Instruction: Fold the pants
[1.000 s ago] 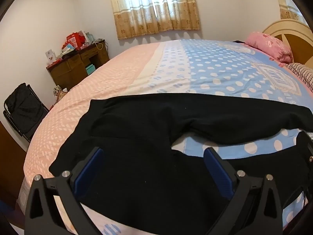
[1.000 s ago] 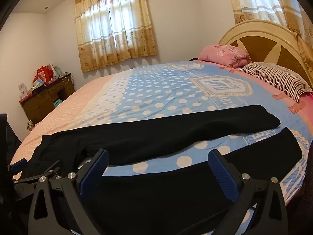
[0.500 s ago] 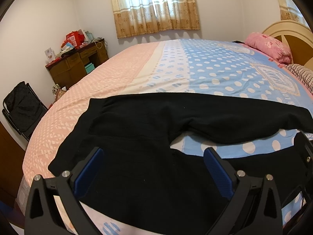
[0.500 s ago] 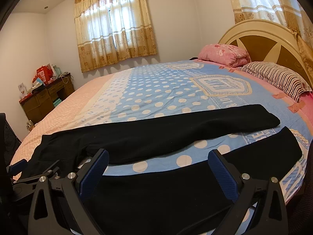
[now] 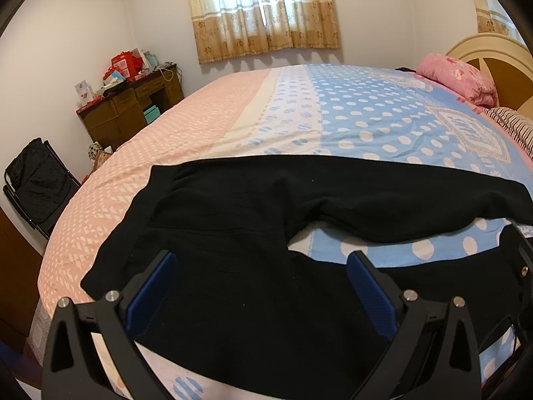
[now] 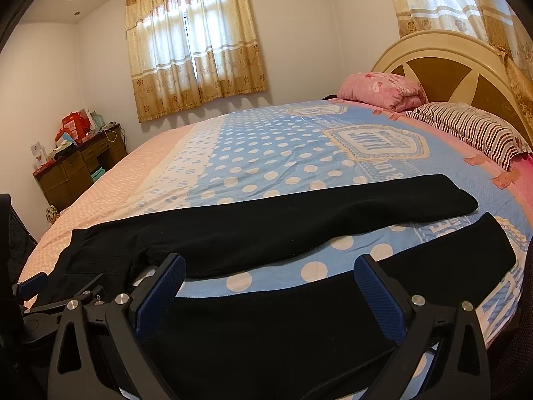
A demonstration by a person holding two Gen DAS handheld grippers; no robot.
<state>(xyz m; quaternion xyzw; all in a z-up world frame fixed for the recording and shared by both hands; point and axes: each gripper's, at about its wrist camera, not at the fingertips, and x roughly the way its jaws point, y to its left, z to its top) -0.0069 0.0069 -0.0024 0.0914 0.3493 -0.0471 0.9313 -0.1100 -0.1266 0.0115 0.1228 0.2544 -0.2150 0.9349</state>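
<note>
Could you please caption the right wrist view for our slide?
Open right gripper above black pants spread flat, legs apart, on the polka-dot bed.

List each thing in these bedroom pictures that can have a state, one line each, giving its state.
Pants: unfolded, flat on the bed, legs spread apart.
Left gripper: open, above the waist end.
Right gripper: open, above the near leg.
Curtains: drawn shut.
Bed: made, cover smooth.

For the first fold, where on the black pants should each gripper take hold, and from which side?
Probably the near leg of the black pants: it lies flat and straight along the bed's near edge, the legs splayed apart. The left gripper would pinch its near hem-side edge by the waist, the right gripper toward the cuff, both coming low from the near side.
</note>
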